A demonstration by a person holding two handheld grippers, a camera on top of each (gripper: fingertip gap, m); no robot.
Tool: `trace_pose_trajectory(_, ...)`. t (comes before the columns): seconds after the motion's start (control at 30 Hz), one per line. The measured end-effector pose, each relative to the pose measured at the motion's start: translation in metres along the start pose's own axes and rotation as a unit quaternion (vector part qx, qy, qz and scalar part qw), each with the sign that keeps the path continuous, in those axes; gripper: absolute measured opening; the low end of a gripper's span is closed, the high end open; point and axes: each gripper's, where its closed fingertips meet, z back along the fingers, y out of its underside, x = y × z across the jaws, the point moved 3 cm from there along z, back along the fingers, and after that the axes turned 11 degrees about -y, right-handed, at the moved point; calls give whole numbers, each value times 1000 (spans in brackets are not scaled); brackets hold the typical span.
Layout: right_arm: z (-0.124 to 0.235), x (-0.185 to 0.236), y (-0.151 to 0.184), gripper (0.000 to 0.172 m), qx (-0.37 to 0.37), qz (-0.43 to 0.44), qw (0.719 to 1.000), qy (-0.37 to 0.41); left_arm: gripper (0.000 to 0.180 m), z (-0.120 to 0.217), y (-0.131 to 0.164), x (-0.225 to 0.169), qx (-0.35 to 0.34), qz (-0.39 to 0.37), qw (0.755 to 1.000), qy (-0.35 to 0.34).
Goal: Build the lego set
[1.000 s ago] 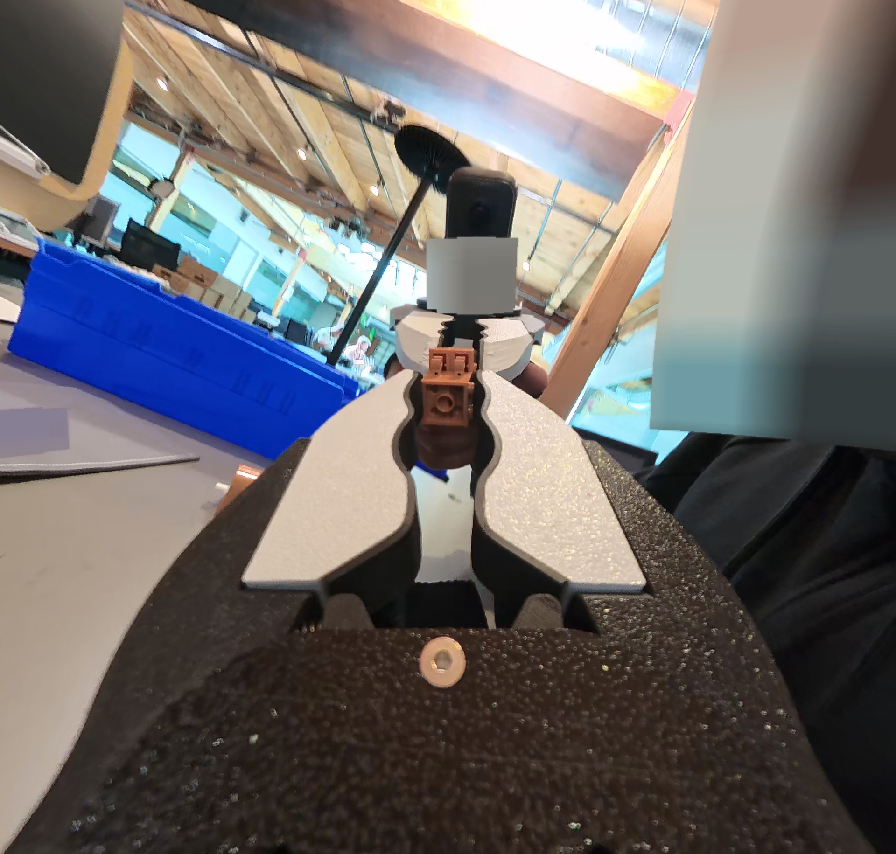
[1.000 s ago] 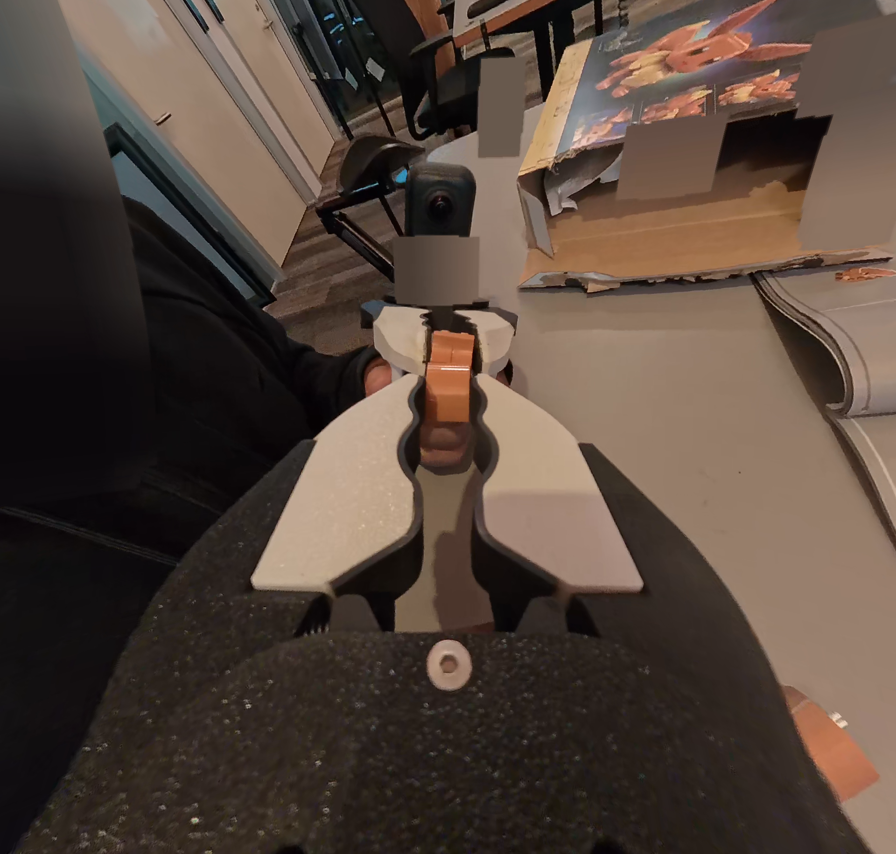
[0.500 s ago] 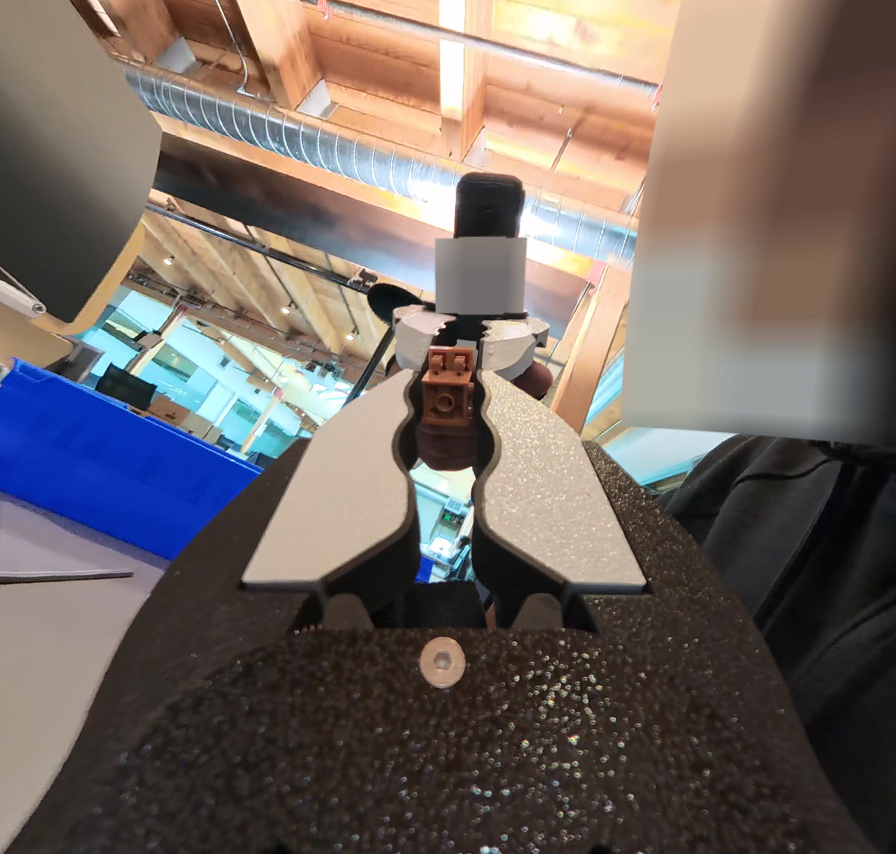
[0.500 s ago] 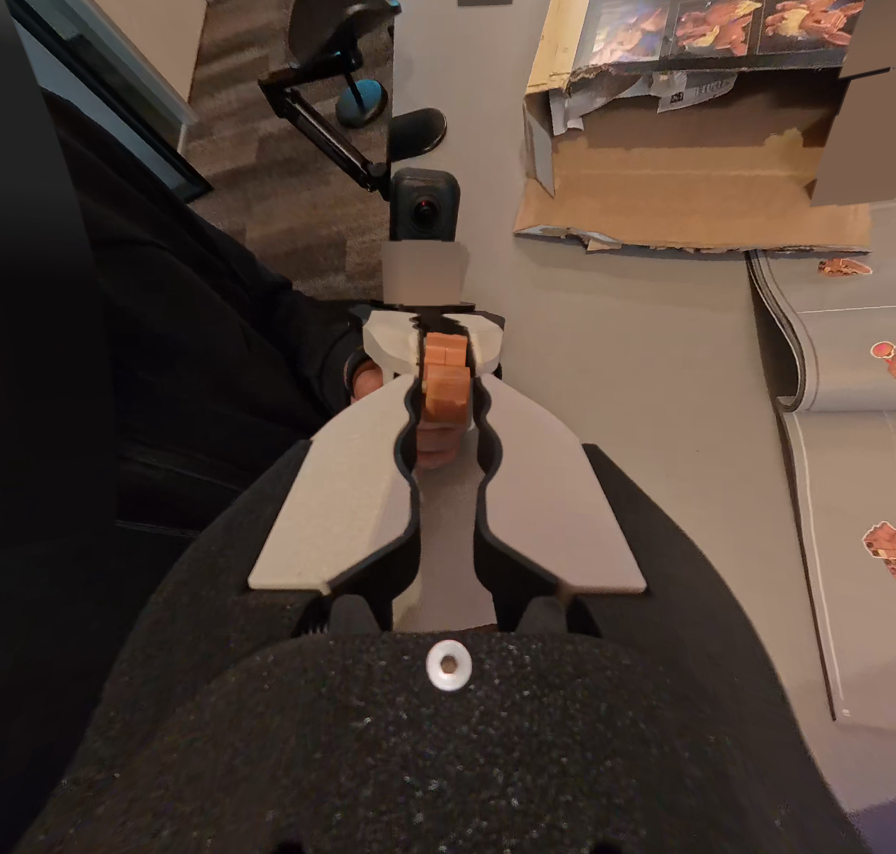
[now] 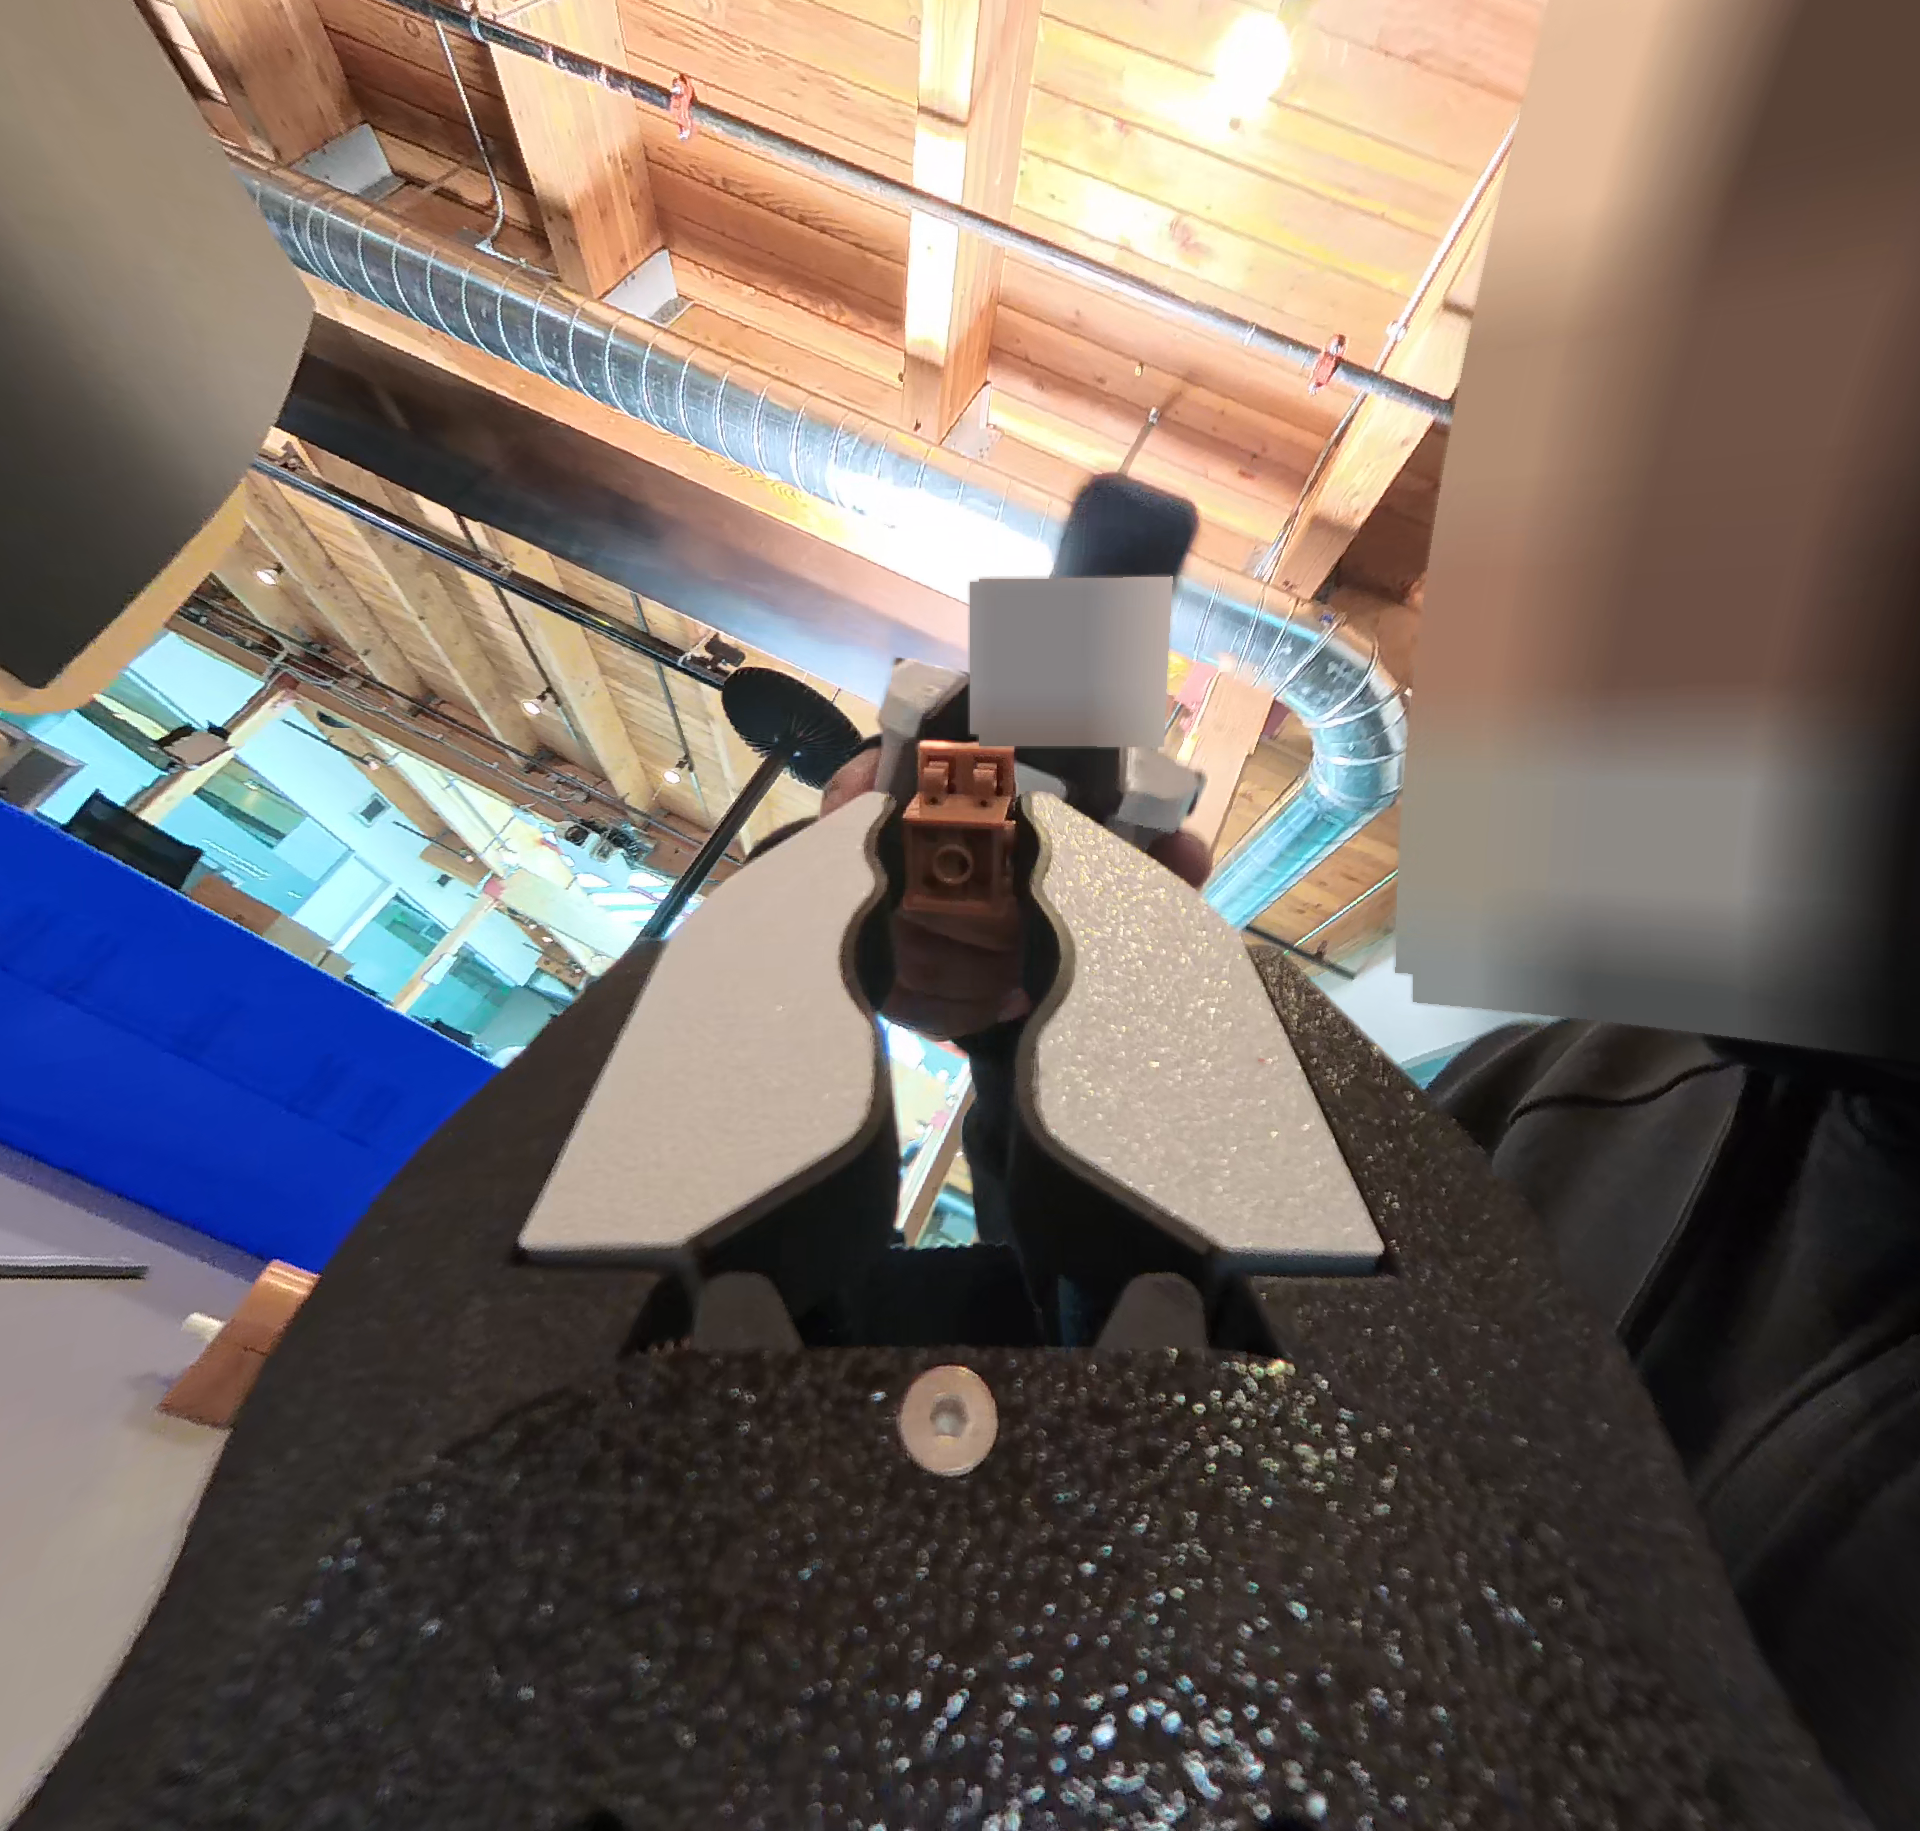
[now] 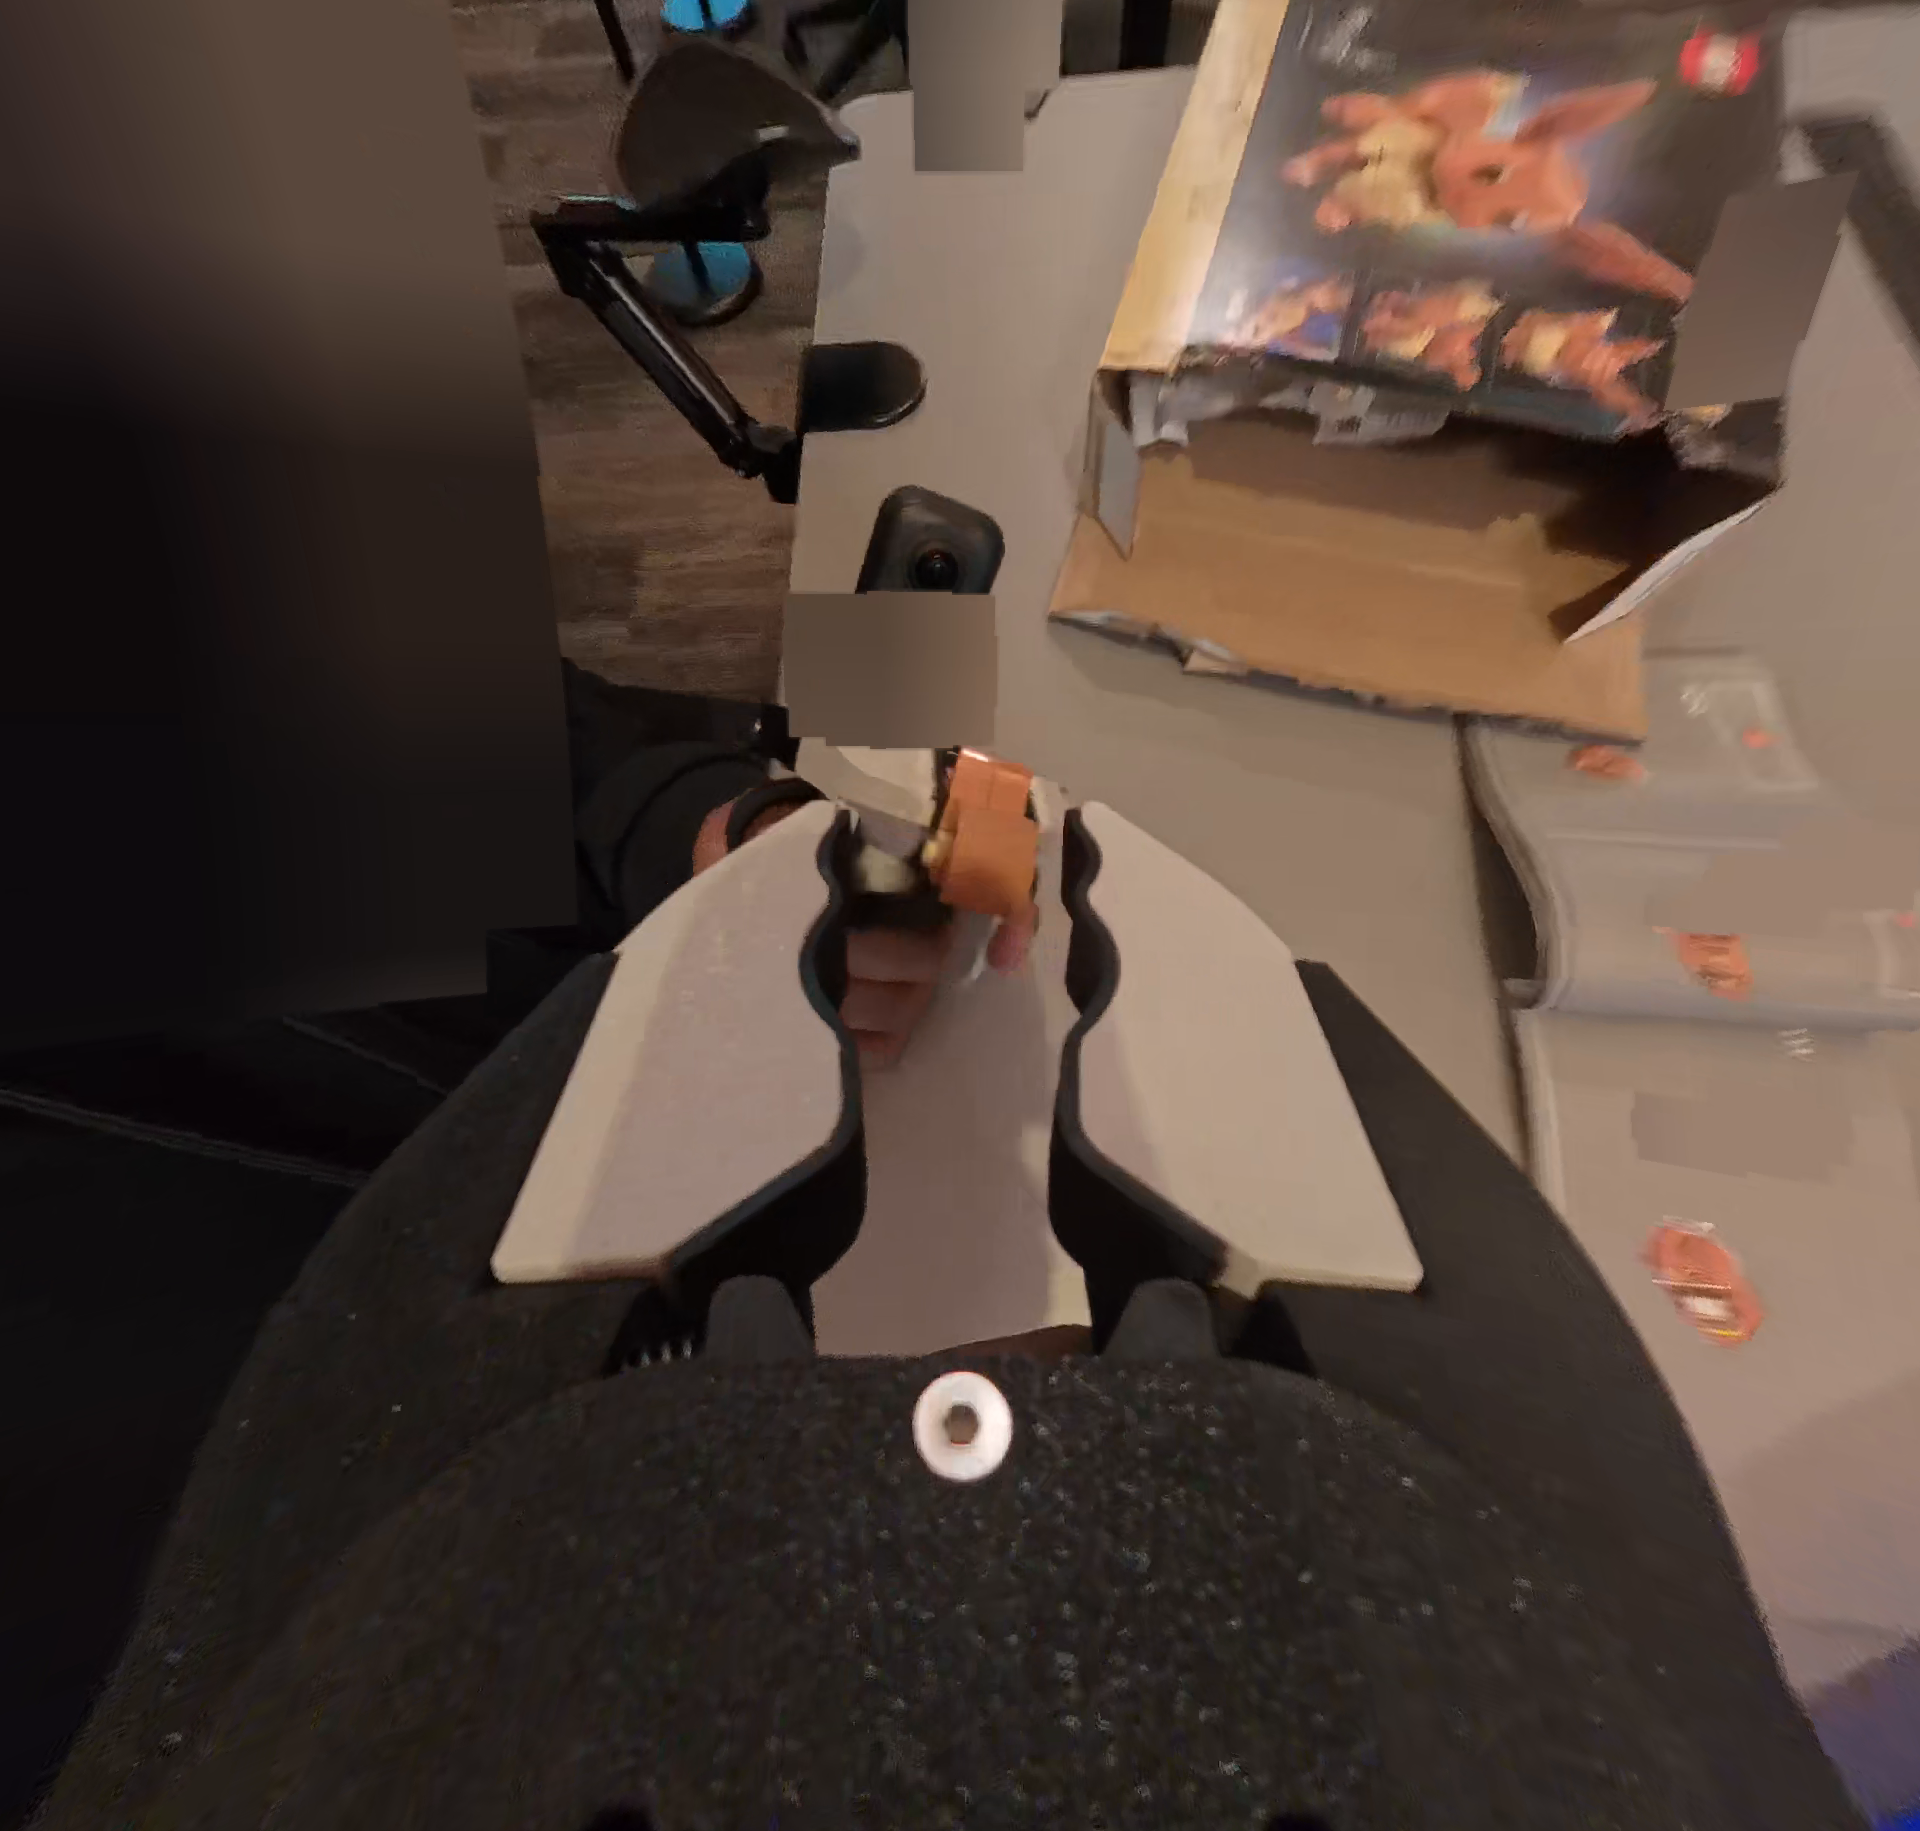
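Note:
My left gripper (image 5: 956, 815) is shut on a small brown brick assembly (image 5: 956, 846), with both pads pressed on its sides, held up in the air and pointing toward the wooden ceiling. My right gripper (image 6: 951, 831) faces it tip to tip and is open. The same brick assembly (image 6: 987, 836) stands between the right gripper's fingers with a gap on each side. The left gripper's white fingers (image 6: 883, 805) and a person's hand show behind it. In the left wrist view the right gripper's spread fingers (image 5: 914, 701) show just beyond the brick.
A torn-open cardboard box (image 6: 1403, 379) with a printed lid lies on the grey table (image 6: 1247, 846). An open booklet (image 6: 1714, 898) lies at the right. A blue bin (image 5: 156, 1002) stands at the left. A brown piece (image 5: 239, 1345) lies on the table. My left and right fingertips are right by each other.
My right gripper's fingers have opened and let go of the brick assembly, which stays in my left gripper. The left view has tilted up toward the ceiling, the right view down over the table.

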Motion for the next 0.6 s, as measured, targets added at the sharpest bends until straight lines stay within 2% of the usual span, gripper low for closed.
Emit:
trace_pose_trajectory(0.1,12,-3,7,39,-13,111,992,64,19,0,-4,4,-2,22,1000,-3)
trace_pose_trajectory(0.23,21,-12,25,34,5,279,946,167,19,0,-8,8,1,59,998,-2)
trace_pose_trajectory(0.3,18,-14,30,28,21,326,929,174,19,0,-6,10,10,76,997,-2)
trace_pose_trajectory(0.4,16,-12,31,21,46,357,922,142,18,-1,-1,13,28,98,995,-8)
trace_pose_trajectory(0.6,14,-13,34,20,130,391,906,100,18,-5,13,18,72,122,990,-21)
